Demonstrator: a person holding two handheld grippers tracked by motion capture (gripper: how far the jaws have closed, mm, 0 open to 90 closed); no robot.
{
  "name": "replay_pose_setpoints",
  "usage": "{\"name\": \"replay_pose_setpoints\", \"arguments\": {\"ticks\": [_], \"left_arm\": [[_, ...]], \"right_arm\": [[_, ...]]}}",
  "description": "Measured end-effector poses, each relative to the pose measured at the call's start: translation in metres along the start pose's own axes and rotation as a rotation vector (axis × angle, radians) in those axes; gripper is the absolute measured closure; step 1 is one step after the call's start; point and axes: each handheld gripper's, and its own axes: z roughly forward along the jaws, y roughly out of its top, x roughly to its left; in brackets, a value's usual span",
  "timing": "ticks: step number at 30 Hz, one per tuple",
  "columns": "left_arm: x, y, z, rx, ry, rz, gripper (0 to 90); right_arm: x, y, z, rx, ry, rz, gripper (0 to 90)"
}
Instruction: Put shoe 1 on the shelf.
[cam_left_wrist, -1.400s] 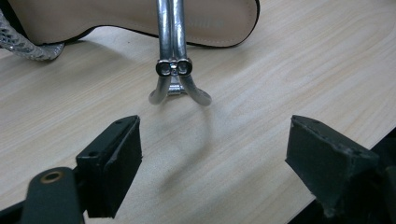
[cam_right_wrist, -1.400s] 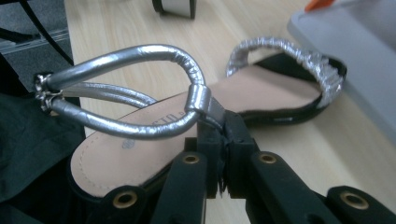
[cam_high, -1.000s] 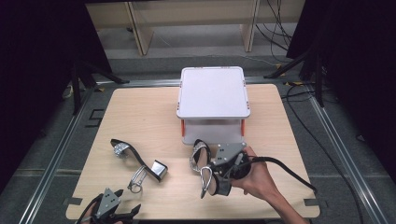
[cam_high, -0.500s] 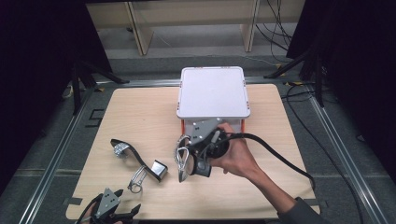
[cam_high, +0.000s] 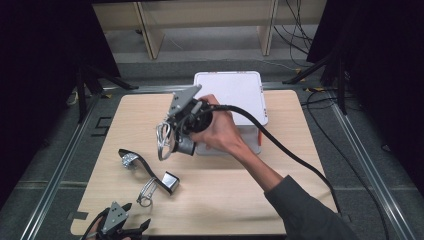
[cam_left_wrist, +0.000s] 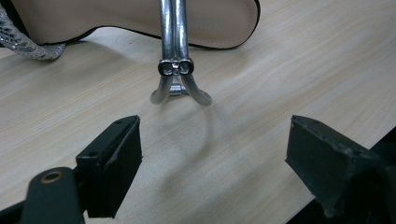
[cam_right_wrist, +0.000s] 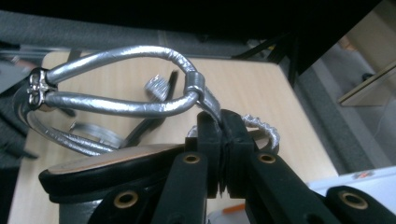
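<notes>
My right gripper (cam_high: 174, 136) is shut on a black high-heeled sandal (cam_high: 186, 146) with silver straps (cam_high: 162, 142) and holds it in the air in front of the white box's left corner. In the right gripper view the jaws (cam_right_wrist: 223, 140) pinch the sandal's strap (cam_right_wrist: 121, 108) where it meets the sole. A second matching sandal (cam_high: 150, 172) lies on the wooden table. My left gripper (cam_high: 120, 225) rests at the table's front left edge. It stands open (cam_left_wrist: 215, 172), with that sandal's silver strap loop (cam_left_wrist: 175, 70) a short way beyond its pads.
A white lidded box (cam_high: 235, 92) stands at the back middle of the wooden table (cam_high: 280, 175). The right gripper's cable (cam_high: 295, 155) trails over the table's right half. Dark stands and a metal frame surround the table.
The right gripper has carried the sandal up off the table and leftward, away from the front edge toward the box. The left gripper and the second sandal have stayed put.
</notes>
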Motion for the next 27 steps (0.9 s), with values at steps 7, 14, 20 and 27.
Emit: {"name": "replay_pose_setpoints", "arguments": {"ticks": [7,14,20,27], "left_arm": [[0.000,0.000,-0.001,-0.002,-0.003,-0.005,17.7],[-0.001,-0.001,0.000,-0.006,0.000,-0.002,17.7],[-0.001,-0.001,-0.001,-0.005,0.000,0.000,17.7],[-0.001,-0.001,-0.001,-0.002,-0.003,0.004,17.7]], "right_arm": [[-0.033,0.027,0.000,-0.044,-0.076,0.019,88.0],[-0.066,0.032,-0.002,-0.055,-0.149,0.063,88.0],[-0.094,0.027,-0.007,-0.045,-0.244,0.089,88.0],[-0.124,0.020,-0.012,-0.032,-0.344,0.124,88.0]]}}
